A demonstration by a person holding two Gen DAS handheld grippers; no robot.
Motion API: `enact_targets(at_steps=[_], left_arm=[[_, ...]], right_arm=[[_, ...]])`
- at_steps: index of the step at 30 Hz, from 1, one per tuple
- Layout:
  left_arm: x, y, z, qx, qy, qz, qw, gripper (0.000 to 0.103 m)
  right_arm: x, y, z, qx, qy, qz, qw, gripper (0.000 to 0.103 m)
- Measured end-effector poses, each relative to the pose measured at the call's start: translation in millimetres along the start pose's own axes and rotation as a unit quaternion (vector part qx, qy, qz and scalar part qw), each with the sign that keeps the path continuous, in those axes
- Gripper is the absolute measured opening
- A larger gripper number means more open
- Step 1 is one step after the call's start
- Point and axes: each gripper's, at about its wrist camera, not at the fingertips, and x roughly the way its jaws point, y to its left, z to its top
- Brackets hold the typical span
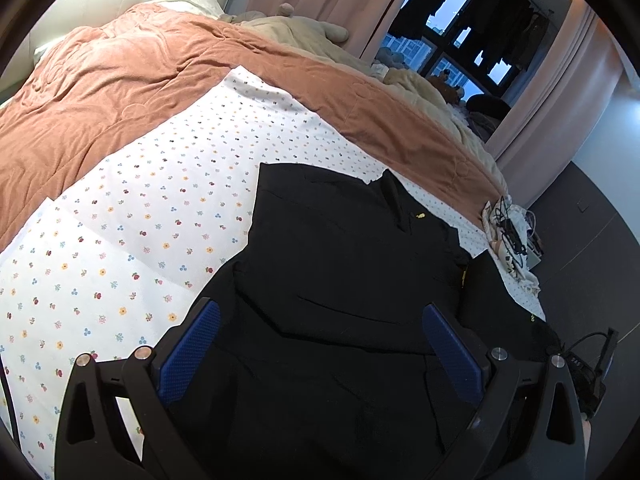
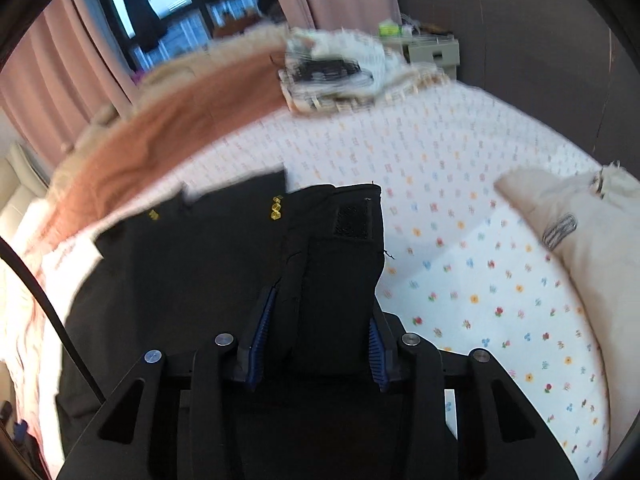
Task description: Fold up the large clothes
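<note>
1. Between the blue pads of the right gripper (image 2: 318, 340), a bunched fold of the black garment (image 2: 180, 272) is pinched, the fabric rising up past the fingertips with a dark patch near its top edge.
2. Over the same garment, the left gripper (image 1: 320, 344) has its jaws spread wide, nothing between the pads.
3. Spread on the floral bedsheet (image 1: 140, 240), the black garment shows small yellow embroidered marks.
4. Behind it lies an orange quilt (image 1: 120, 80).
5. Farther right, a cream pillow (image 2: 580, 240) rests on the sheet; pink curtains (image 1: 560, 100) frame a dark window.
</note>
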Motion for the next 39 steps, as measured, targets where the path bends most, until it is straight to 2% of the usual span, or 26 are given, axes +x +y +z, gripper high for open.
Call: enact_targets(at_steps=[3, 9, 15, 16, 21, 22, 24, 31, 34, 35, 37, 38, 39], left_arm=[[-7.7, 7.1, 4.0, -0.013, -0.008, -0.011, 0.9998, 0.103], [-19.4, 26.1, 13.5, -0.036, -0.016, -0.025, 0.9989, 0.103], [-33.0, 56.8, 20.3, -0.036, -0.023, 0.002, 0.9991, 0.103], [-36.0, 64.0, 22.1, -0.037, -0.026, 0.007, 0.9990, 0.103], [-48.5, 96.9, 30.8, -0.059, -0.037, 0.024, 0.9973, 0.103], [-50.6, 102.9, 32.4, -0.065, -0.039, 0.025, 0.9968, 0.103], [-53.6, 112.5, 34.5, -0.076, -0.043, 0.029, 0.9957, 0.103], [-52.5, 123.0, 36.3, -0.073, -0.041, 0.051, 0.9951, 0.103], [-52.7, 121.7, 36.4, -0.067, -0.041, 0.057, 0.9953, 0.103], [-52.9, 120.8, 36.7, -0.066, -0.042, 0.057, 0.9953, 0.103], [-50.4, 119.0, 37.0, -0.065, -0.041, 0.056, 0.9954, 0.103], [-47.6, 117.7, 37.1, -0.066, -0.038, 0.056, 0.9955, 0.103], [-45.5, 116.4, 36.4, -0.066, -0.036, 0.055, 0.9956, 0.103]], right_arm=[[-25.6, 18.1, -5.3, 0.003, -0.026, 0.039, 0.999, 0.038], [-63.8, 94.1, -12.4, -0.033, -0.063, 0.101, 0.992, 0.038], [-65.3, 155.0, -29.9, -0.065, -0.061, 0.150, 0.985, 0.038], [-63.6, 152.1, -29.6, -0.067, -0.059, 0.155, 0.984, 0.038], [-41.2, 192.5, -39.2, -0.093, -0.039, 0.181, 0.978, 0.038], [-30.5, 180.6, -24.7, -0.095, -0.036, 0.183, 0.978, 0.038], [-12.3, 188.3, -16.4, -0.105, -0.027, 0.180, 0.978, 0.038], [48.3, 230.0, -18.0, -0.122, 0.018, 0.209, 0.970, 0.038], [73.3, 243.9, -27.6, -0.139, 0.051, 0.230, 0.962, 0.041], [85.8, 251.1, -33.9, -0.150, 0.076, 0.229, 0.959, 0.044], [106.5, 259.8, -42.3, -0.167, 0.121, 0.233, 0.950, 0.067], [111.0, 259.8, -43.6, -0.168, 0.133, 0.237, 0.947, 0.090], [111.7, 257.3, -42.2, -0.166, 0.137, 0.243, 0.946, 0.093]])
